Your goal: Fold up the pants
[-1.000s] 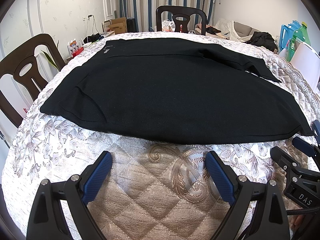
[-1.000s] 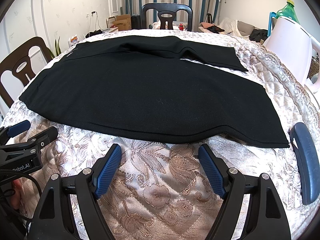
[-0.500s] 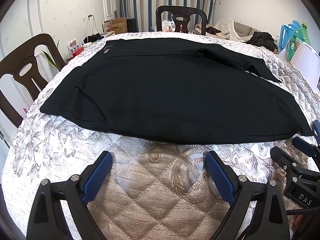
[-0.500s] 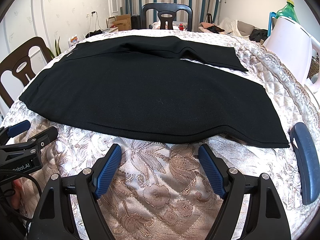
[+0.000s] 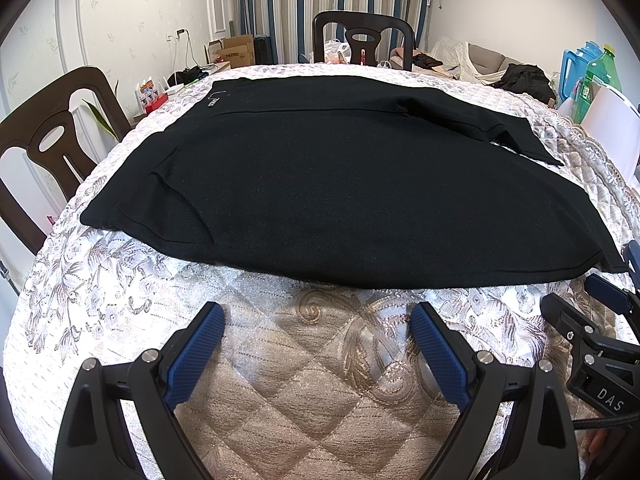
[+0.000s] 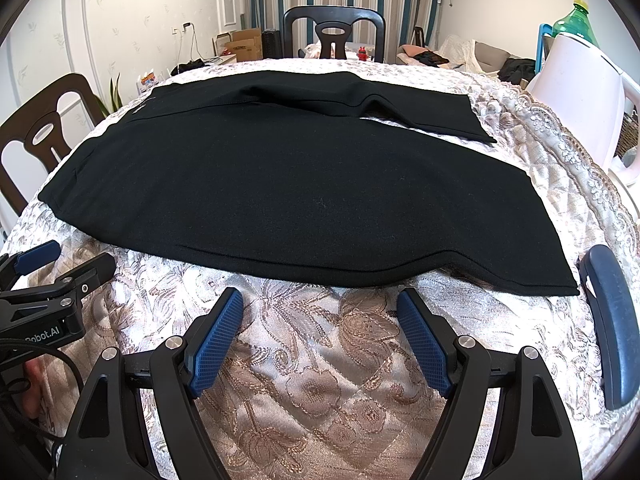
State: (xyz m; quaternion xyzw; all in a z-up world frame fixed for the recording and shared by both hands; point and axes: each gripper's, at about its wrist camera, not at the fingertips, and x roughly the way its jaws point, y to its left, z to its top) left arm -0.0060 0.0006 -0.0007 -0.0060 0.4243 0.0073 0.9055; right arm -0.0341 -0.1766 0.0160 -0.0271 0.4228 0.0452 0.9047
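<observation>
Black pants (image 5: 340, 184) lie flat across the quilted tablecloth, waist to the left and two leg ends to the right; they also show in the right wrist view (image 6: 304, 184). My left gripper (image 5: 318, 320) is open and empty, just short of the pants' near edge. My right gripper (image 6: 320, 304) is open and empty, close to the same near edge, further right. Each gripper shows at the side of the other's view: the right gripper (image 5: 592, 320) and the left gripper (image 6: 52, 280).
A floral quilted cloth (image 5: 312, 380) covers the table. Dark wooden chairs stand at the far side (image 5: 362, 36) and at the left (image 5: 52, 140). A white kettle (image 6: 580, 100) and green bottle (image 6: 576, 20) stand at the right. A dark blue curved object (image 6: 612, 320) lies near the right edge.
</observation>
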